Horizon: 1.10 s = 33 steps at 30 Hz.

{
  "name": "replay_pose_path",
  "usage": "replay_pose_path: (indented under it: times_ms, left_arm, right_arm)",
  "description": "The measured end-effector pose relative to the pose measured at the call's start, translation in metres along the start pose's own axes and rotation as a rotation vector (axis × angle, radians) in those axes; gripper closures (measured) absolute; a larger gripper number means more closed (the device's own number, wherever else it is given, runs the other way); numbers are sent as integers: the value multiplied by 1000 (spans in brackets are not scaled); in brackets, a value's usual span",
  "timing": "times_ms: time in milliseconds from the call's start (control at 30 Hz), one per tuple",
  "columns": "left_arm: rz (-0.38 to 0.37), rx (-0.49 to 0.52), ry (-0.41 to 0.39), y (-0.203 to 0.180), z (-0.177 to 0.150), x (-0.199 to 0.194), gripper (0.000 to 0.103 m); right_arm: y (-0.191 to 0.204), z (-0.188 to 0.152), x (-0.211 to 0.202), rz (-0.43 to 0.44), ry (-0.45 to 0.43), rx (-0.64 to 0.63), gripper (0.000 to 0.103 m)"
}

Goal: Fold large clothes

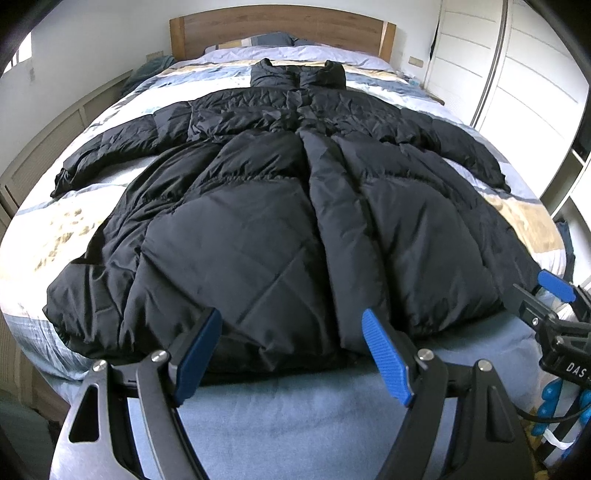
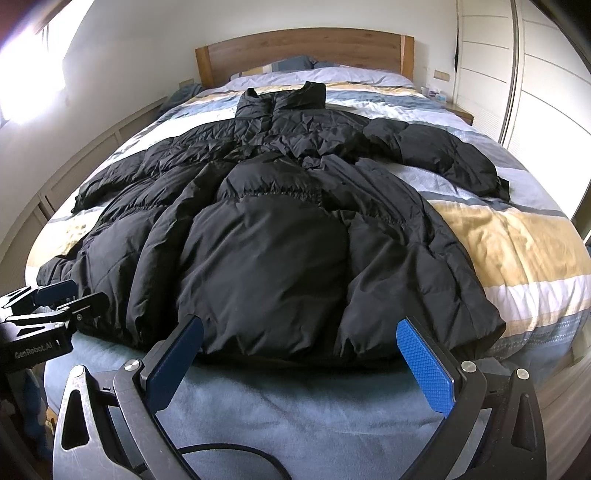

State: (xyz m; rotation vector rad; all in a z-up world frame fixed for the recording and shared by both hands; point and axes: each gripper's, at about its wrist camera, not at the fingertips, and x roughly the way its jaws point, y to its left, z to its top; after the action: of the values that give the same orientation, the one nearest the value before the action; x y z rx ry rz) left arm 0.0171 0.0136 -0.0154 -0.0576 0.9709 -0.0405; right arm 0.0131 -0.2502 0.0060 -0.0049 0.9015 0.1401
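Note:
A long black puffer coat (image 1: 266, 206) (image 2: 280, 236) lies spread flat on the bed, collar toward the headboard, hem toward me, both sleeves stretched out to the sides. My left gripper (image 1: 291, 325) hovers open just above the hem near the coat's middle, nothing between its blue pads. My right gripper (image 2: 299, 332) stands open over the hem on the coat's right half, also holding nothing. Each gripper shows at the edge of the other's view: the right gripper (image 1: 546, 295) at the right, the left gripper (image 2: 62, 295) at the left.
The bed has a striped blue, white and yellow duvet (image 2: 517, 243) and a blue sheet (image 1: 295, 417) at the foot. A wooden headboard (image 1: 280, 29) and pillows lie at the far end. White wardrobe doors (image 1: 517, 74) stand on the right, low cabinets (image 1: 48, 147) on the left.

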Motion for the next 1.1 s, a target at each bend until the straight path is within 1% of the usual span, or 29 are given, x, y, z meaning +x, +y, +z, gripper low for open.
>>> replay_pose_path:
  times_ms: [100, 200, 300, 367, 433, 500, 567, 667, 733, 800, 867, 933, 967, 1033, 1100]
  left_arm:
    - [-13, -8, 23, 9, 9, 1, 25]
    - [5, -2, 6, 20, 28, -7, 25]
    - [24, -6, -67, 33, 63, -28, 25]
    - [53, -4, -138, 39, 92, -45, 25]
    - [82, -6, -187, 44, 118, -55, 25]
    - [101, -15, -217, 49, 142, -58, 25]
    - [110, -26, -225, 52, 160, -55, 25]
    - [103, -57, -207, 61, 183, -42, 25]
    - [104, -77, -199, 64, 198, -32, 25]
    - [126, -92, -194, 67, 211, -22, 25]
    - [148, -106, -188, 70, 223, -11, 25]
    - [162, -126, -169, 76, 234, 4, 25]
    - [168, -135, -157, 79, 238, 11, 25]
    - [182, -159, -122, 88, 243, 31, 25]
    - [196, -170, -83, 96, 244, 51, 25]
  right_arm:
    - [-6, 7, -3, -5, -8, 10, 0]
    - [-16, 25, -10, -6, -35, 36, 0]
    - [-27, 55, -23, -7, -105, 66, 0]
    - [-34, 77, -31, 7, -151, 90, 0]
    - [-42, 103, -38, 16, -208, 115, 0]
    - [-50, 125, -40, 20, -256, 136, 0]
    - [-64, 148, -35, 30, -290, 177, 0]
    - [-90, 176, -12, 61, -289, 267, 0]
    - [-111, 191, 12, 81, -263, 342, 0]
    - [-127, 201, 35, 92, -232, 396, 0]
    - [-146, 213, 66, 59, -205, 437, 0]
    - [-165, 217, 95, 24, -167, 490, 0]
    - [-175, 215, 104, 27, -154, 525, 0]
    - [-202, 210, 138, 35, -115, 630, 0]
    - [-223, 202, 160, 20, -83, 693, 0]
